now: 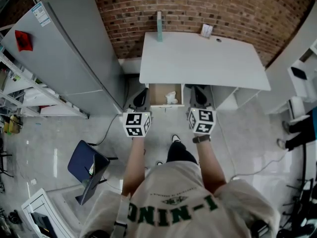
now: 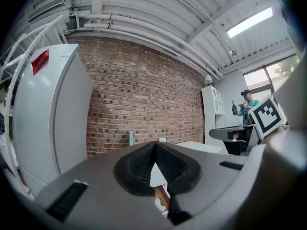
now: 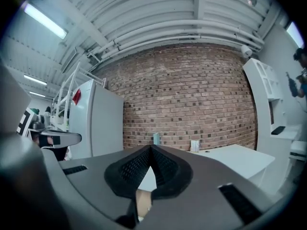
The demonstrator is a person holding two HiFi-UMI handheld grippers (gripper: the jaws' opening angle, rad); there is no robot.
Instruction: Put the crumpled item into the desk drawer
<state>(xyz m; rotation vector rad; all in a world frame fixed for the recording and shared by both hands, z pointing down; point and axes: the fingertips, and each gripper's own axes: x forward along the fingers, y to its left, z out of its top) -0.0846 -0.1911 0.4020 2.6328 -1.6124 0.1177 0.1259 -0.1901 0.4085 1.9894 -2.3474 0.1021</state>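
Under the white desk (image 1: 208, 58) a wooden drawer (image 1: 157, 94) stands pulled out. A crumpled white item (image 1: 171, 98) lies inside it at the right. My left gripper (image 1: 141, 97) hovers at the drawer's left edge, its jaws shut with nothing between them. My right gripper (image 1: 198, 95) hangs just right of the drawer, clear of the crumpled item, and it is shut and empty too. In the left gripper view the left gripper (image 2: 155, 146) has its pads meeting at the tip, and a strip of the drawer (image 2: 161, 193) shows below. The right gripper (image 3: 150, 150) looks the same in its own view.
A tall grey fridge (image 1: 74, 53) stands left of the desk against the brick wall (image 1: 198, 4). On the desk's back edge are a teal upright piece (image 1: 159, 26) and a small white box (image 1: 206, 30). A blue chair (image 1: 85, 163) is behind on the left. White shelving (image 1: 302, 78) is at the right.
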